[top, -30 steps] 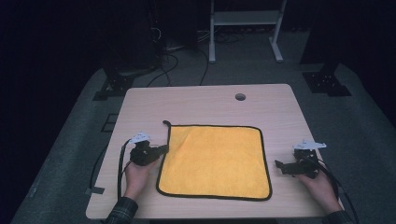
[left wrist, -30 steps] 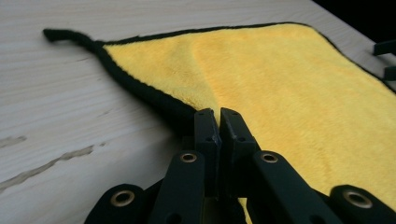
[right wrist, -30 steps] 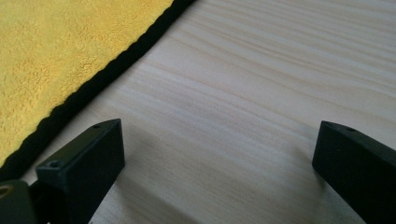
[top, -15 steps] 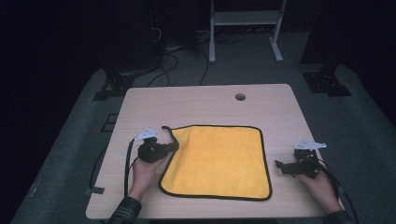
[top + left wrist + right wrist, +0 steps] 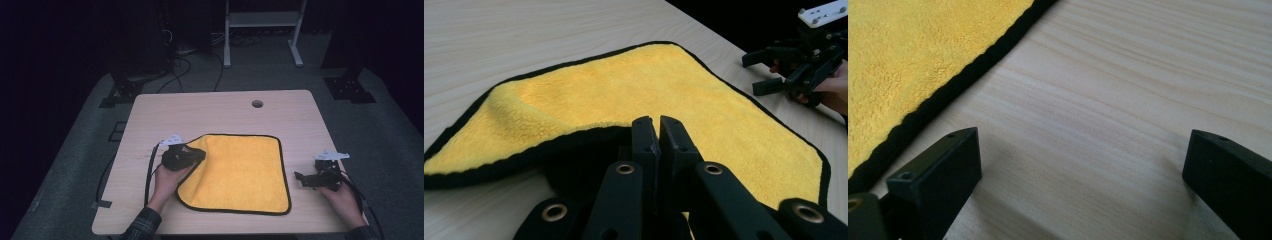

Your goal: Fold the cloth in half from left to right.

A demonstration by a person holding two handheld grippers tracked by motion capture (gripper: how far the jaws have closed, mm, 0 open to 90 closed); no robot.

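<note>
Left edge of the yellow fleece cloth with black piping (image 5: 240,172) lifted and drawn inward over the pale wooden table (image 5: 220,107)

Against the moment before, the left gripper (image 5: 196,154) has carried the cloth's near-left edge further toward the middle, so that side now curls up and over instead of lying flat; the rest of the cloth is where it was, spread in the table's near half; the right gripper (image 5: 303,179) has kept its place just off the cloth's right hem; the left jaws are pressed together on the black piping, seen close in the left gripper view (image 5: 659,131); the right jaws stand spread over bare wood, nothing between them; the cloth is close to square, no clear long axis, its hems roughly parallel to the table's edges; I can read no label or writing on it.
</note>
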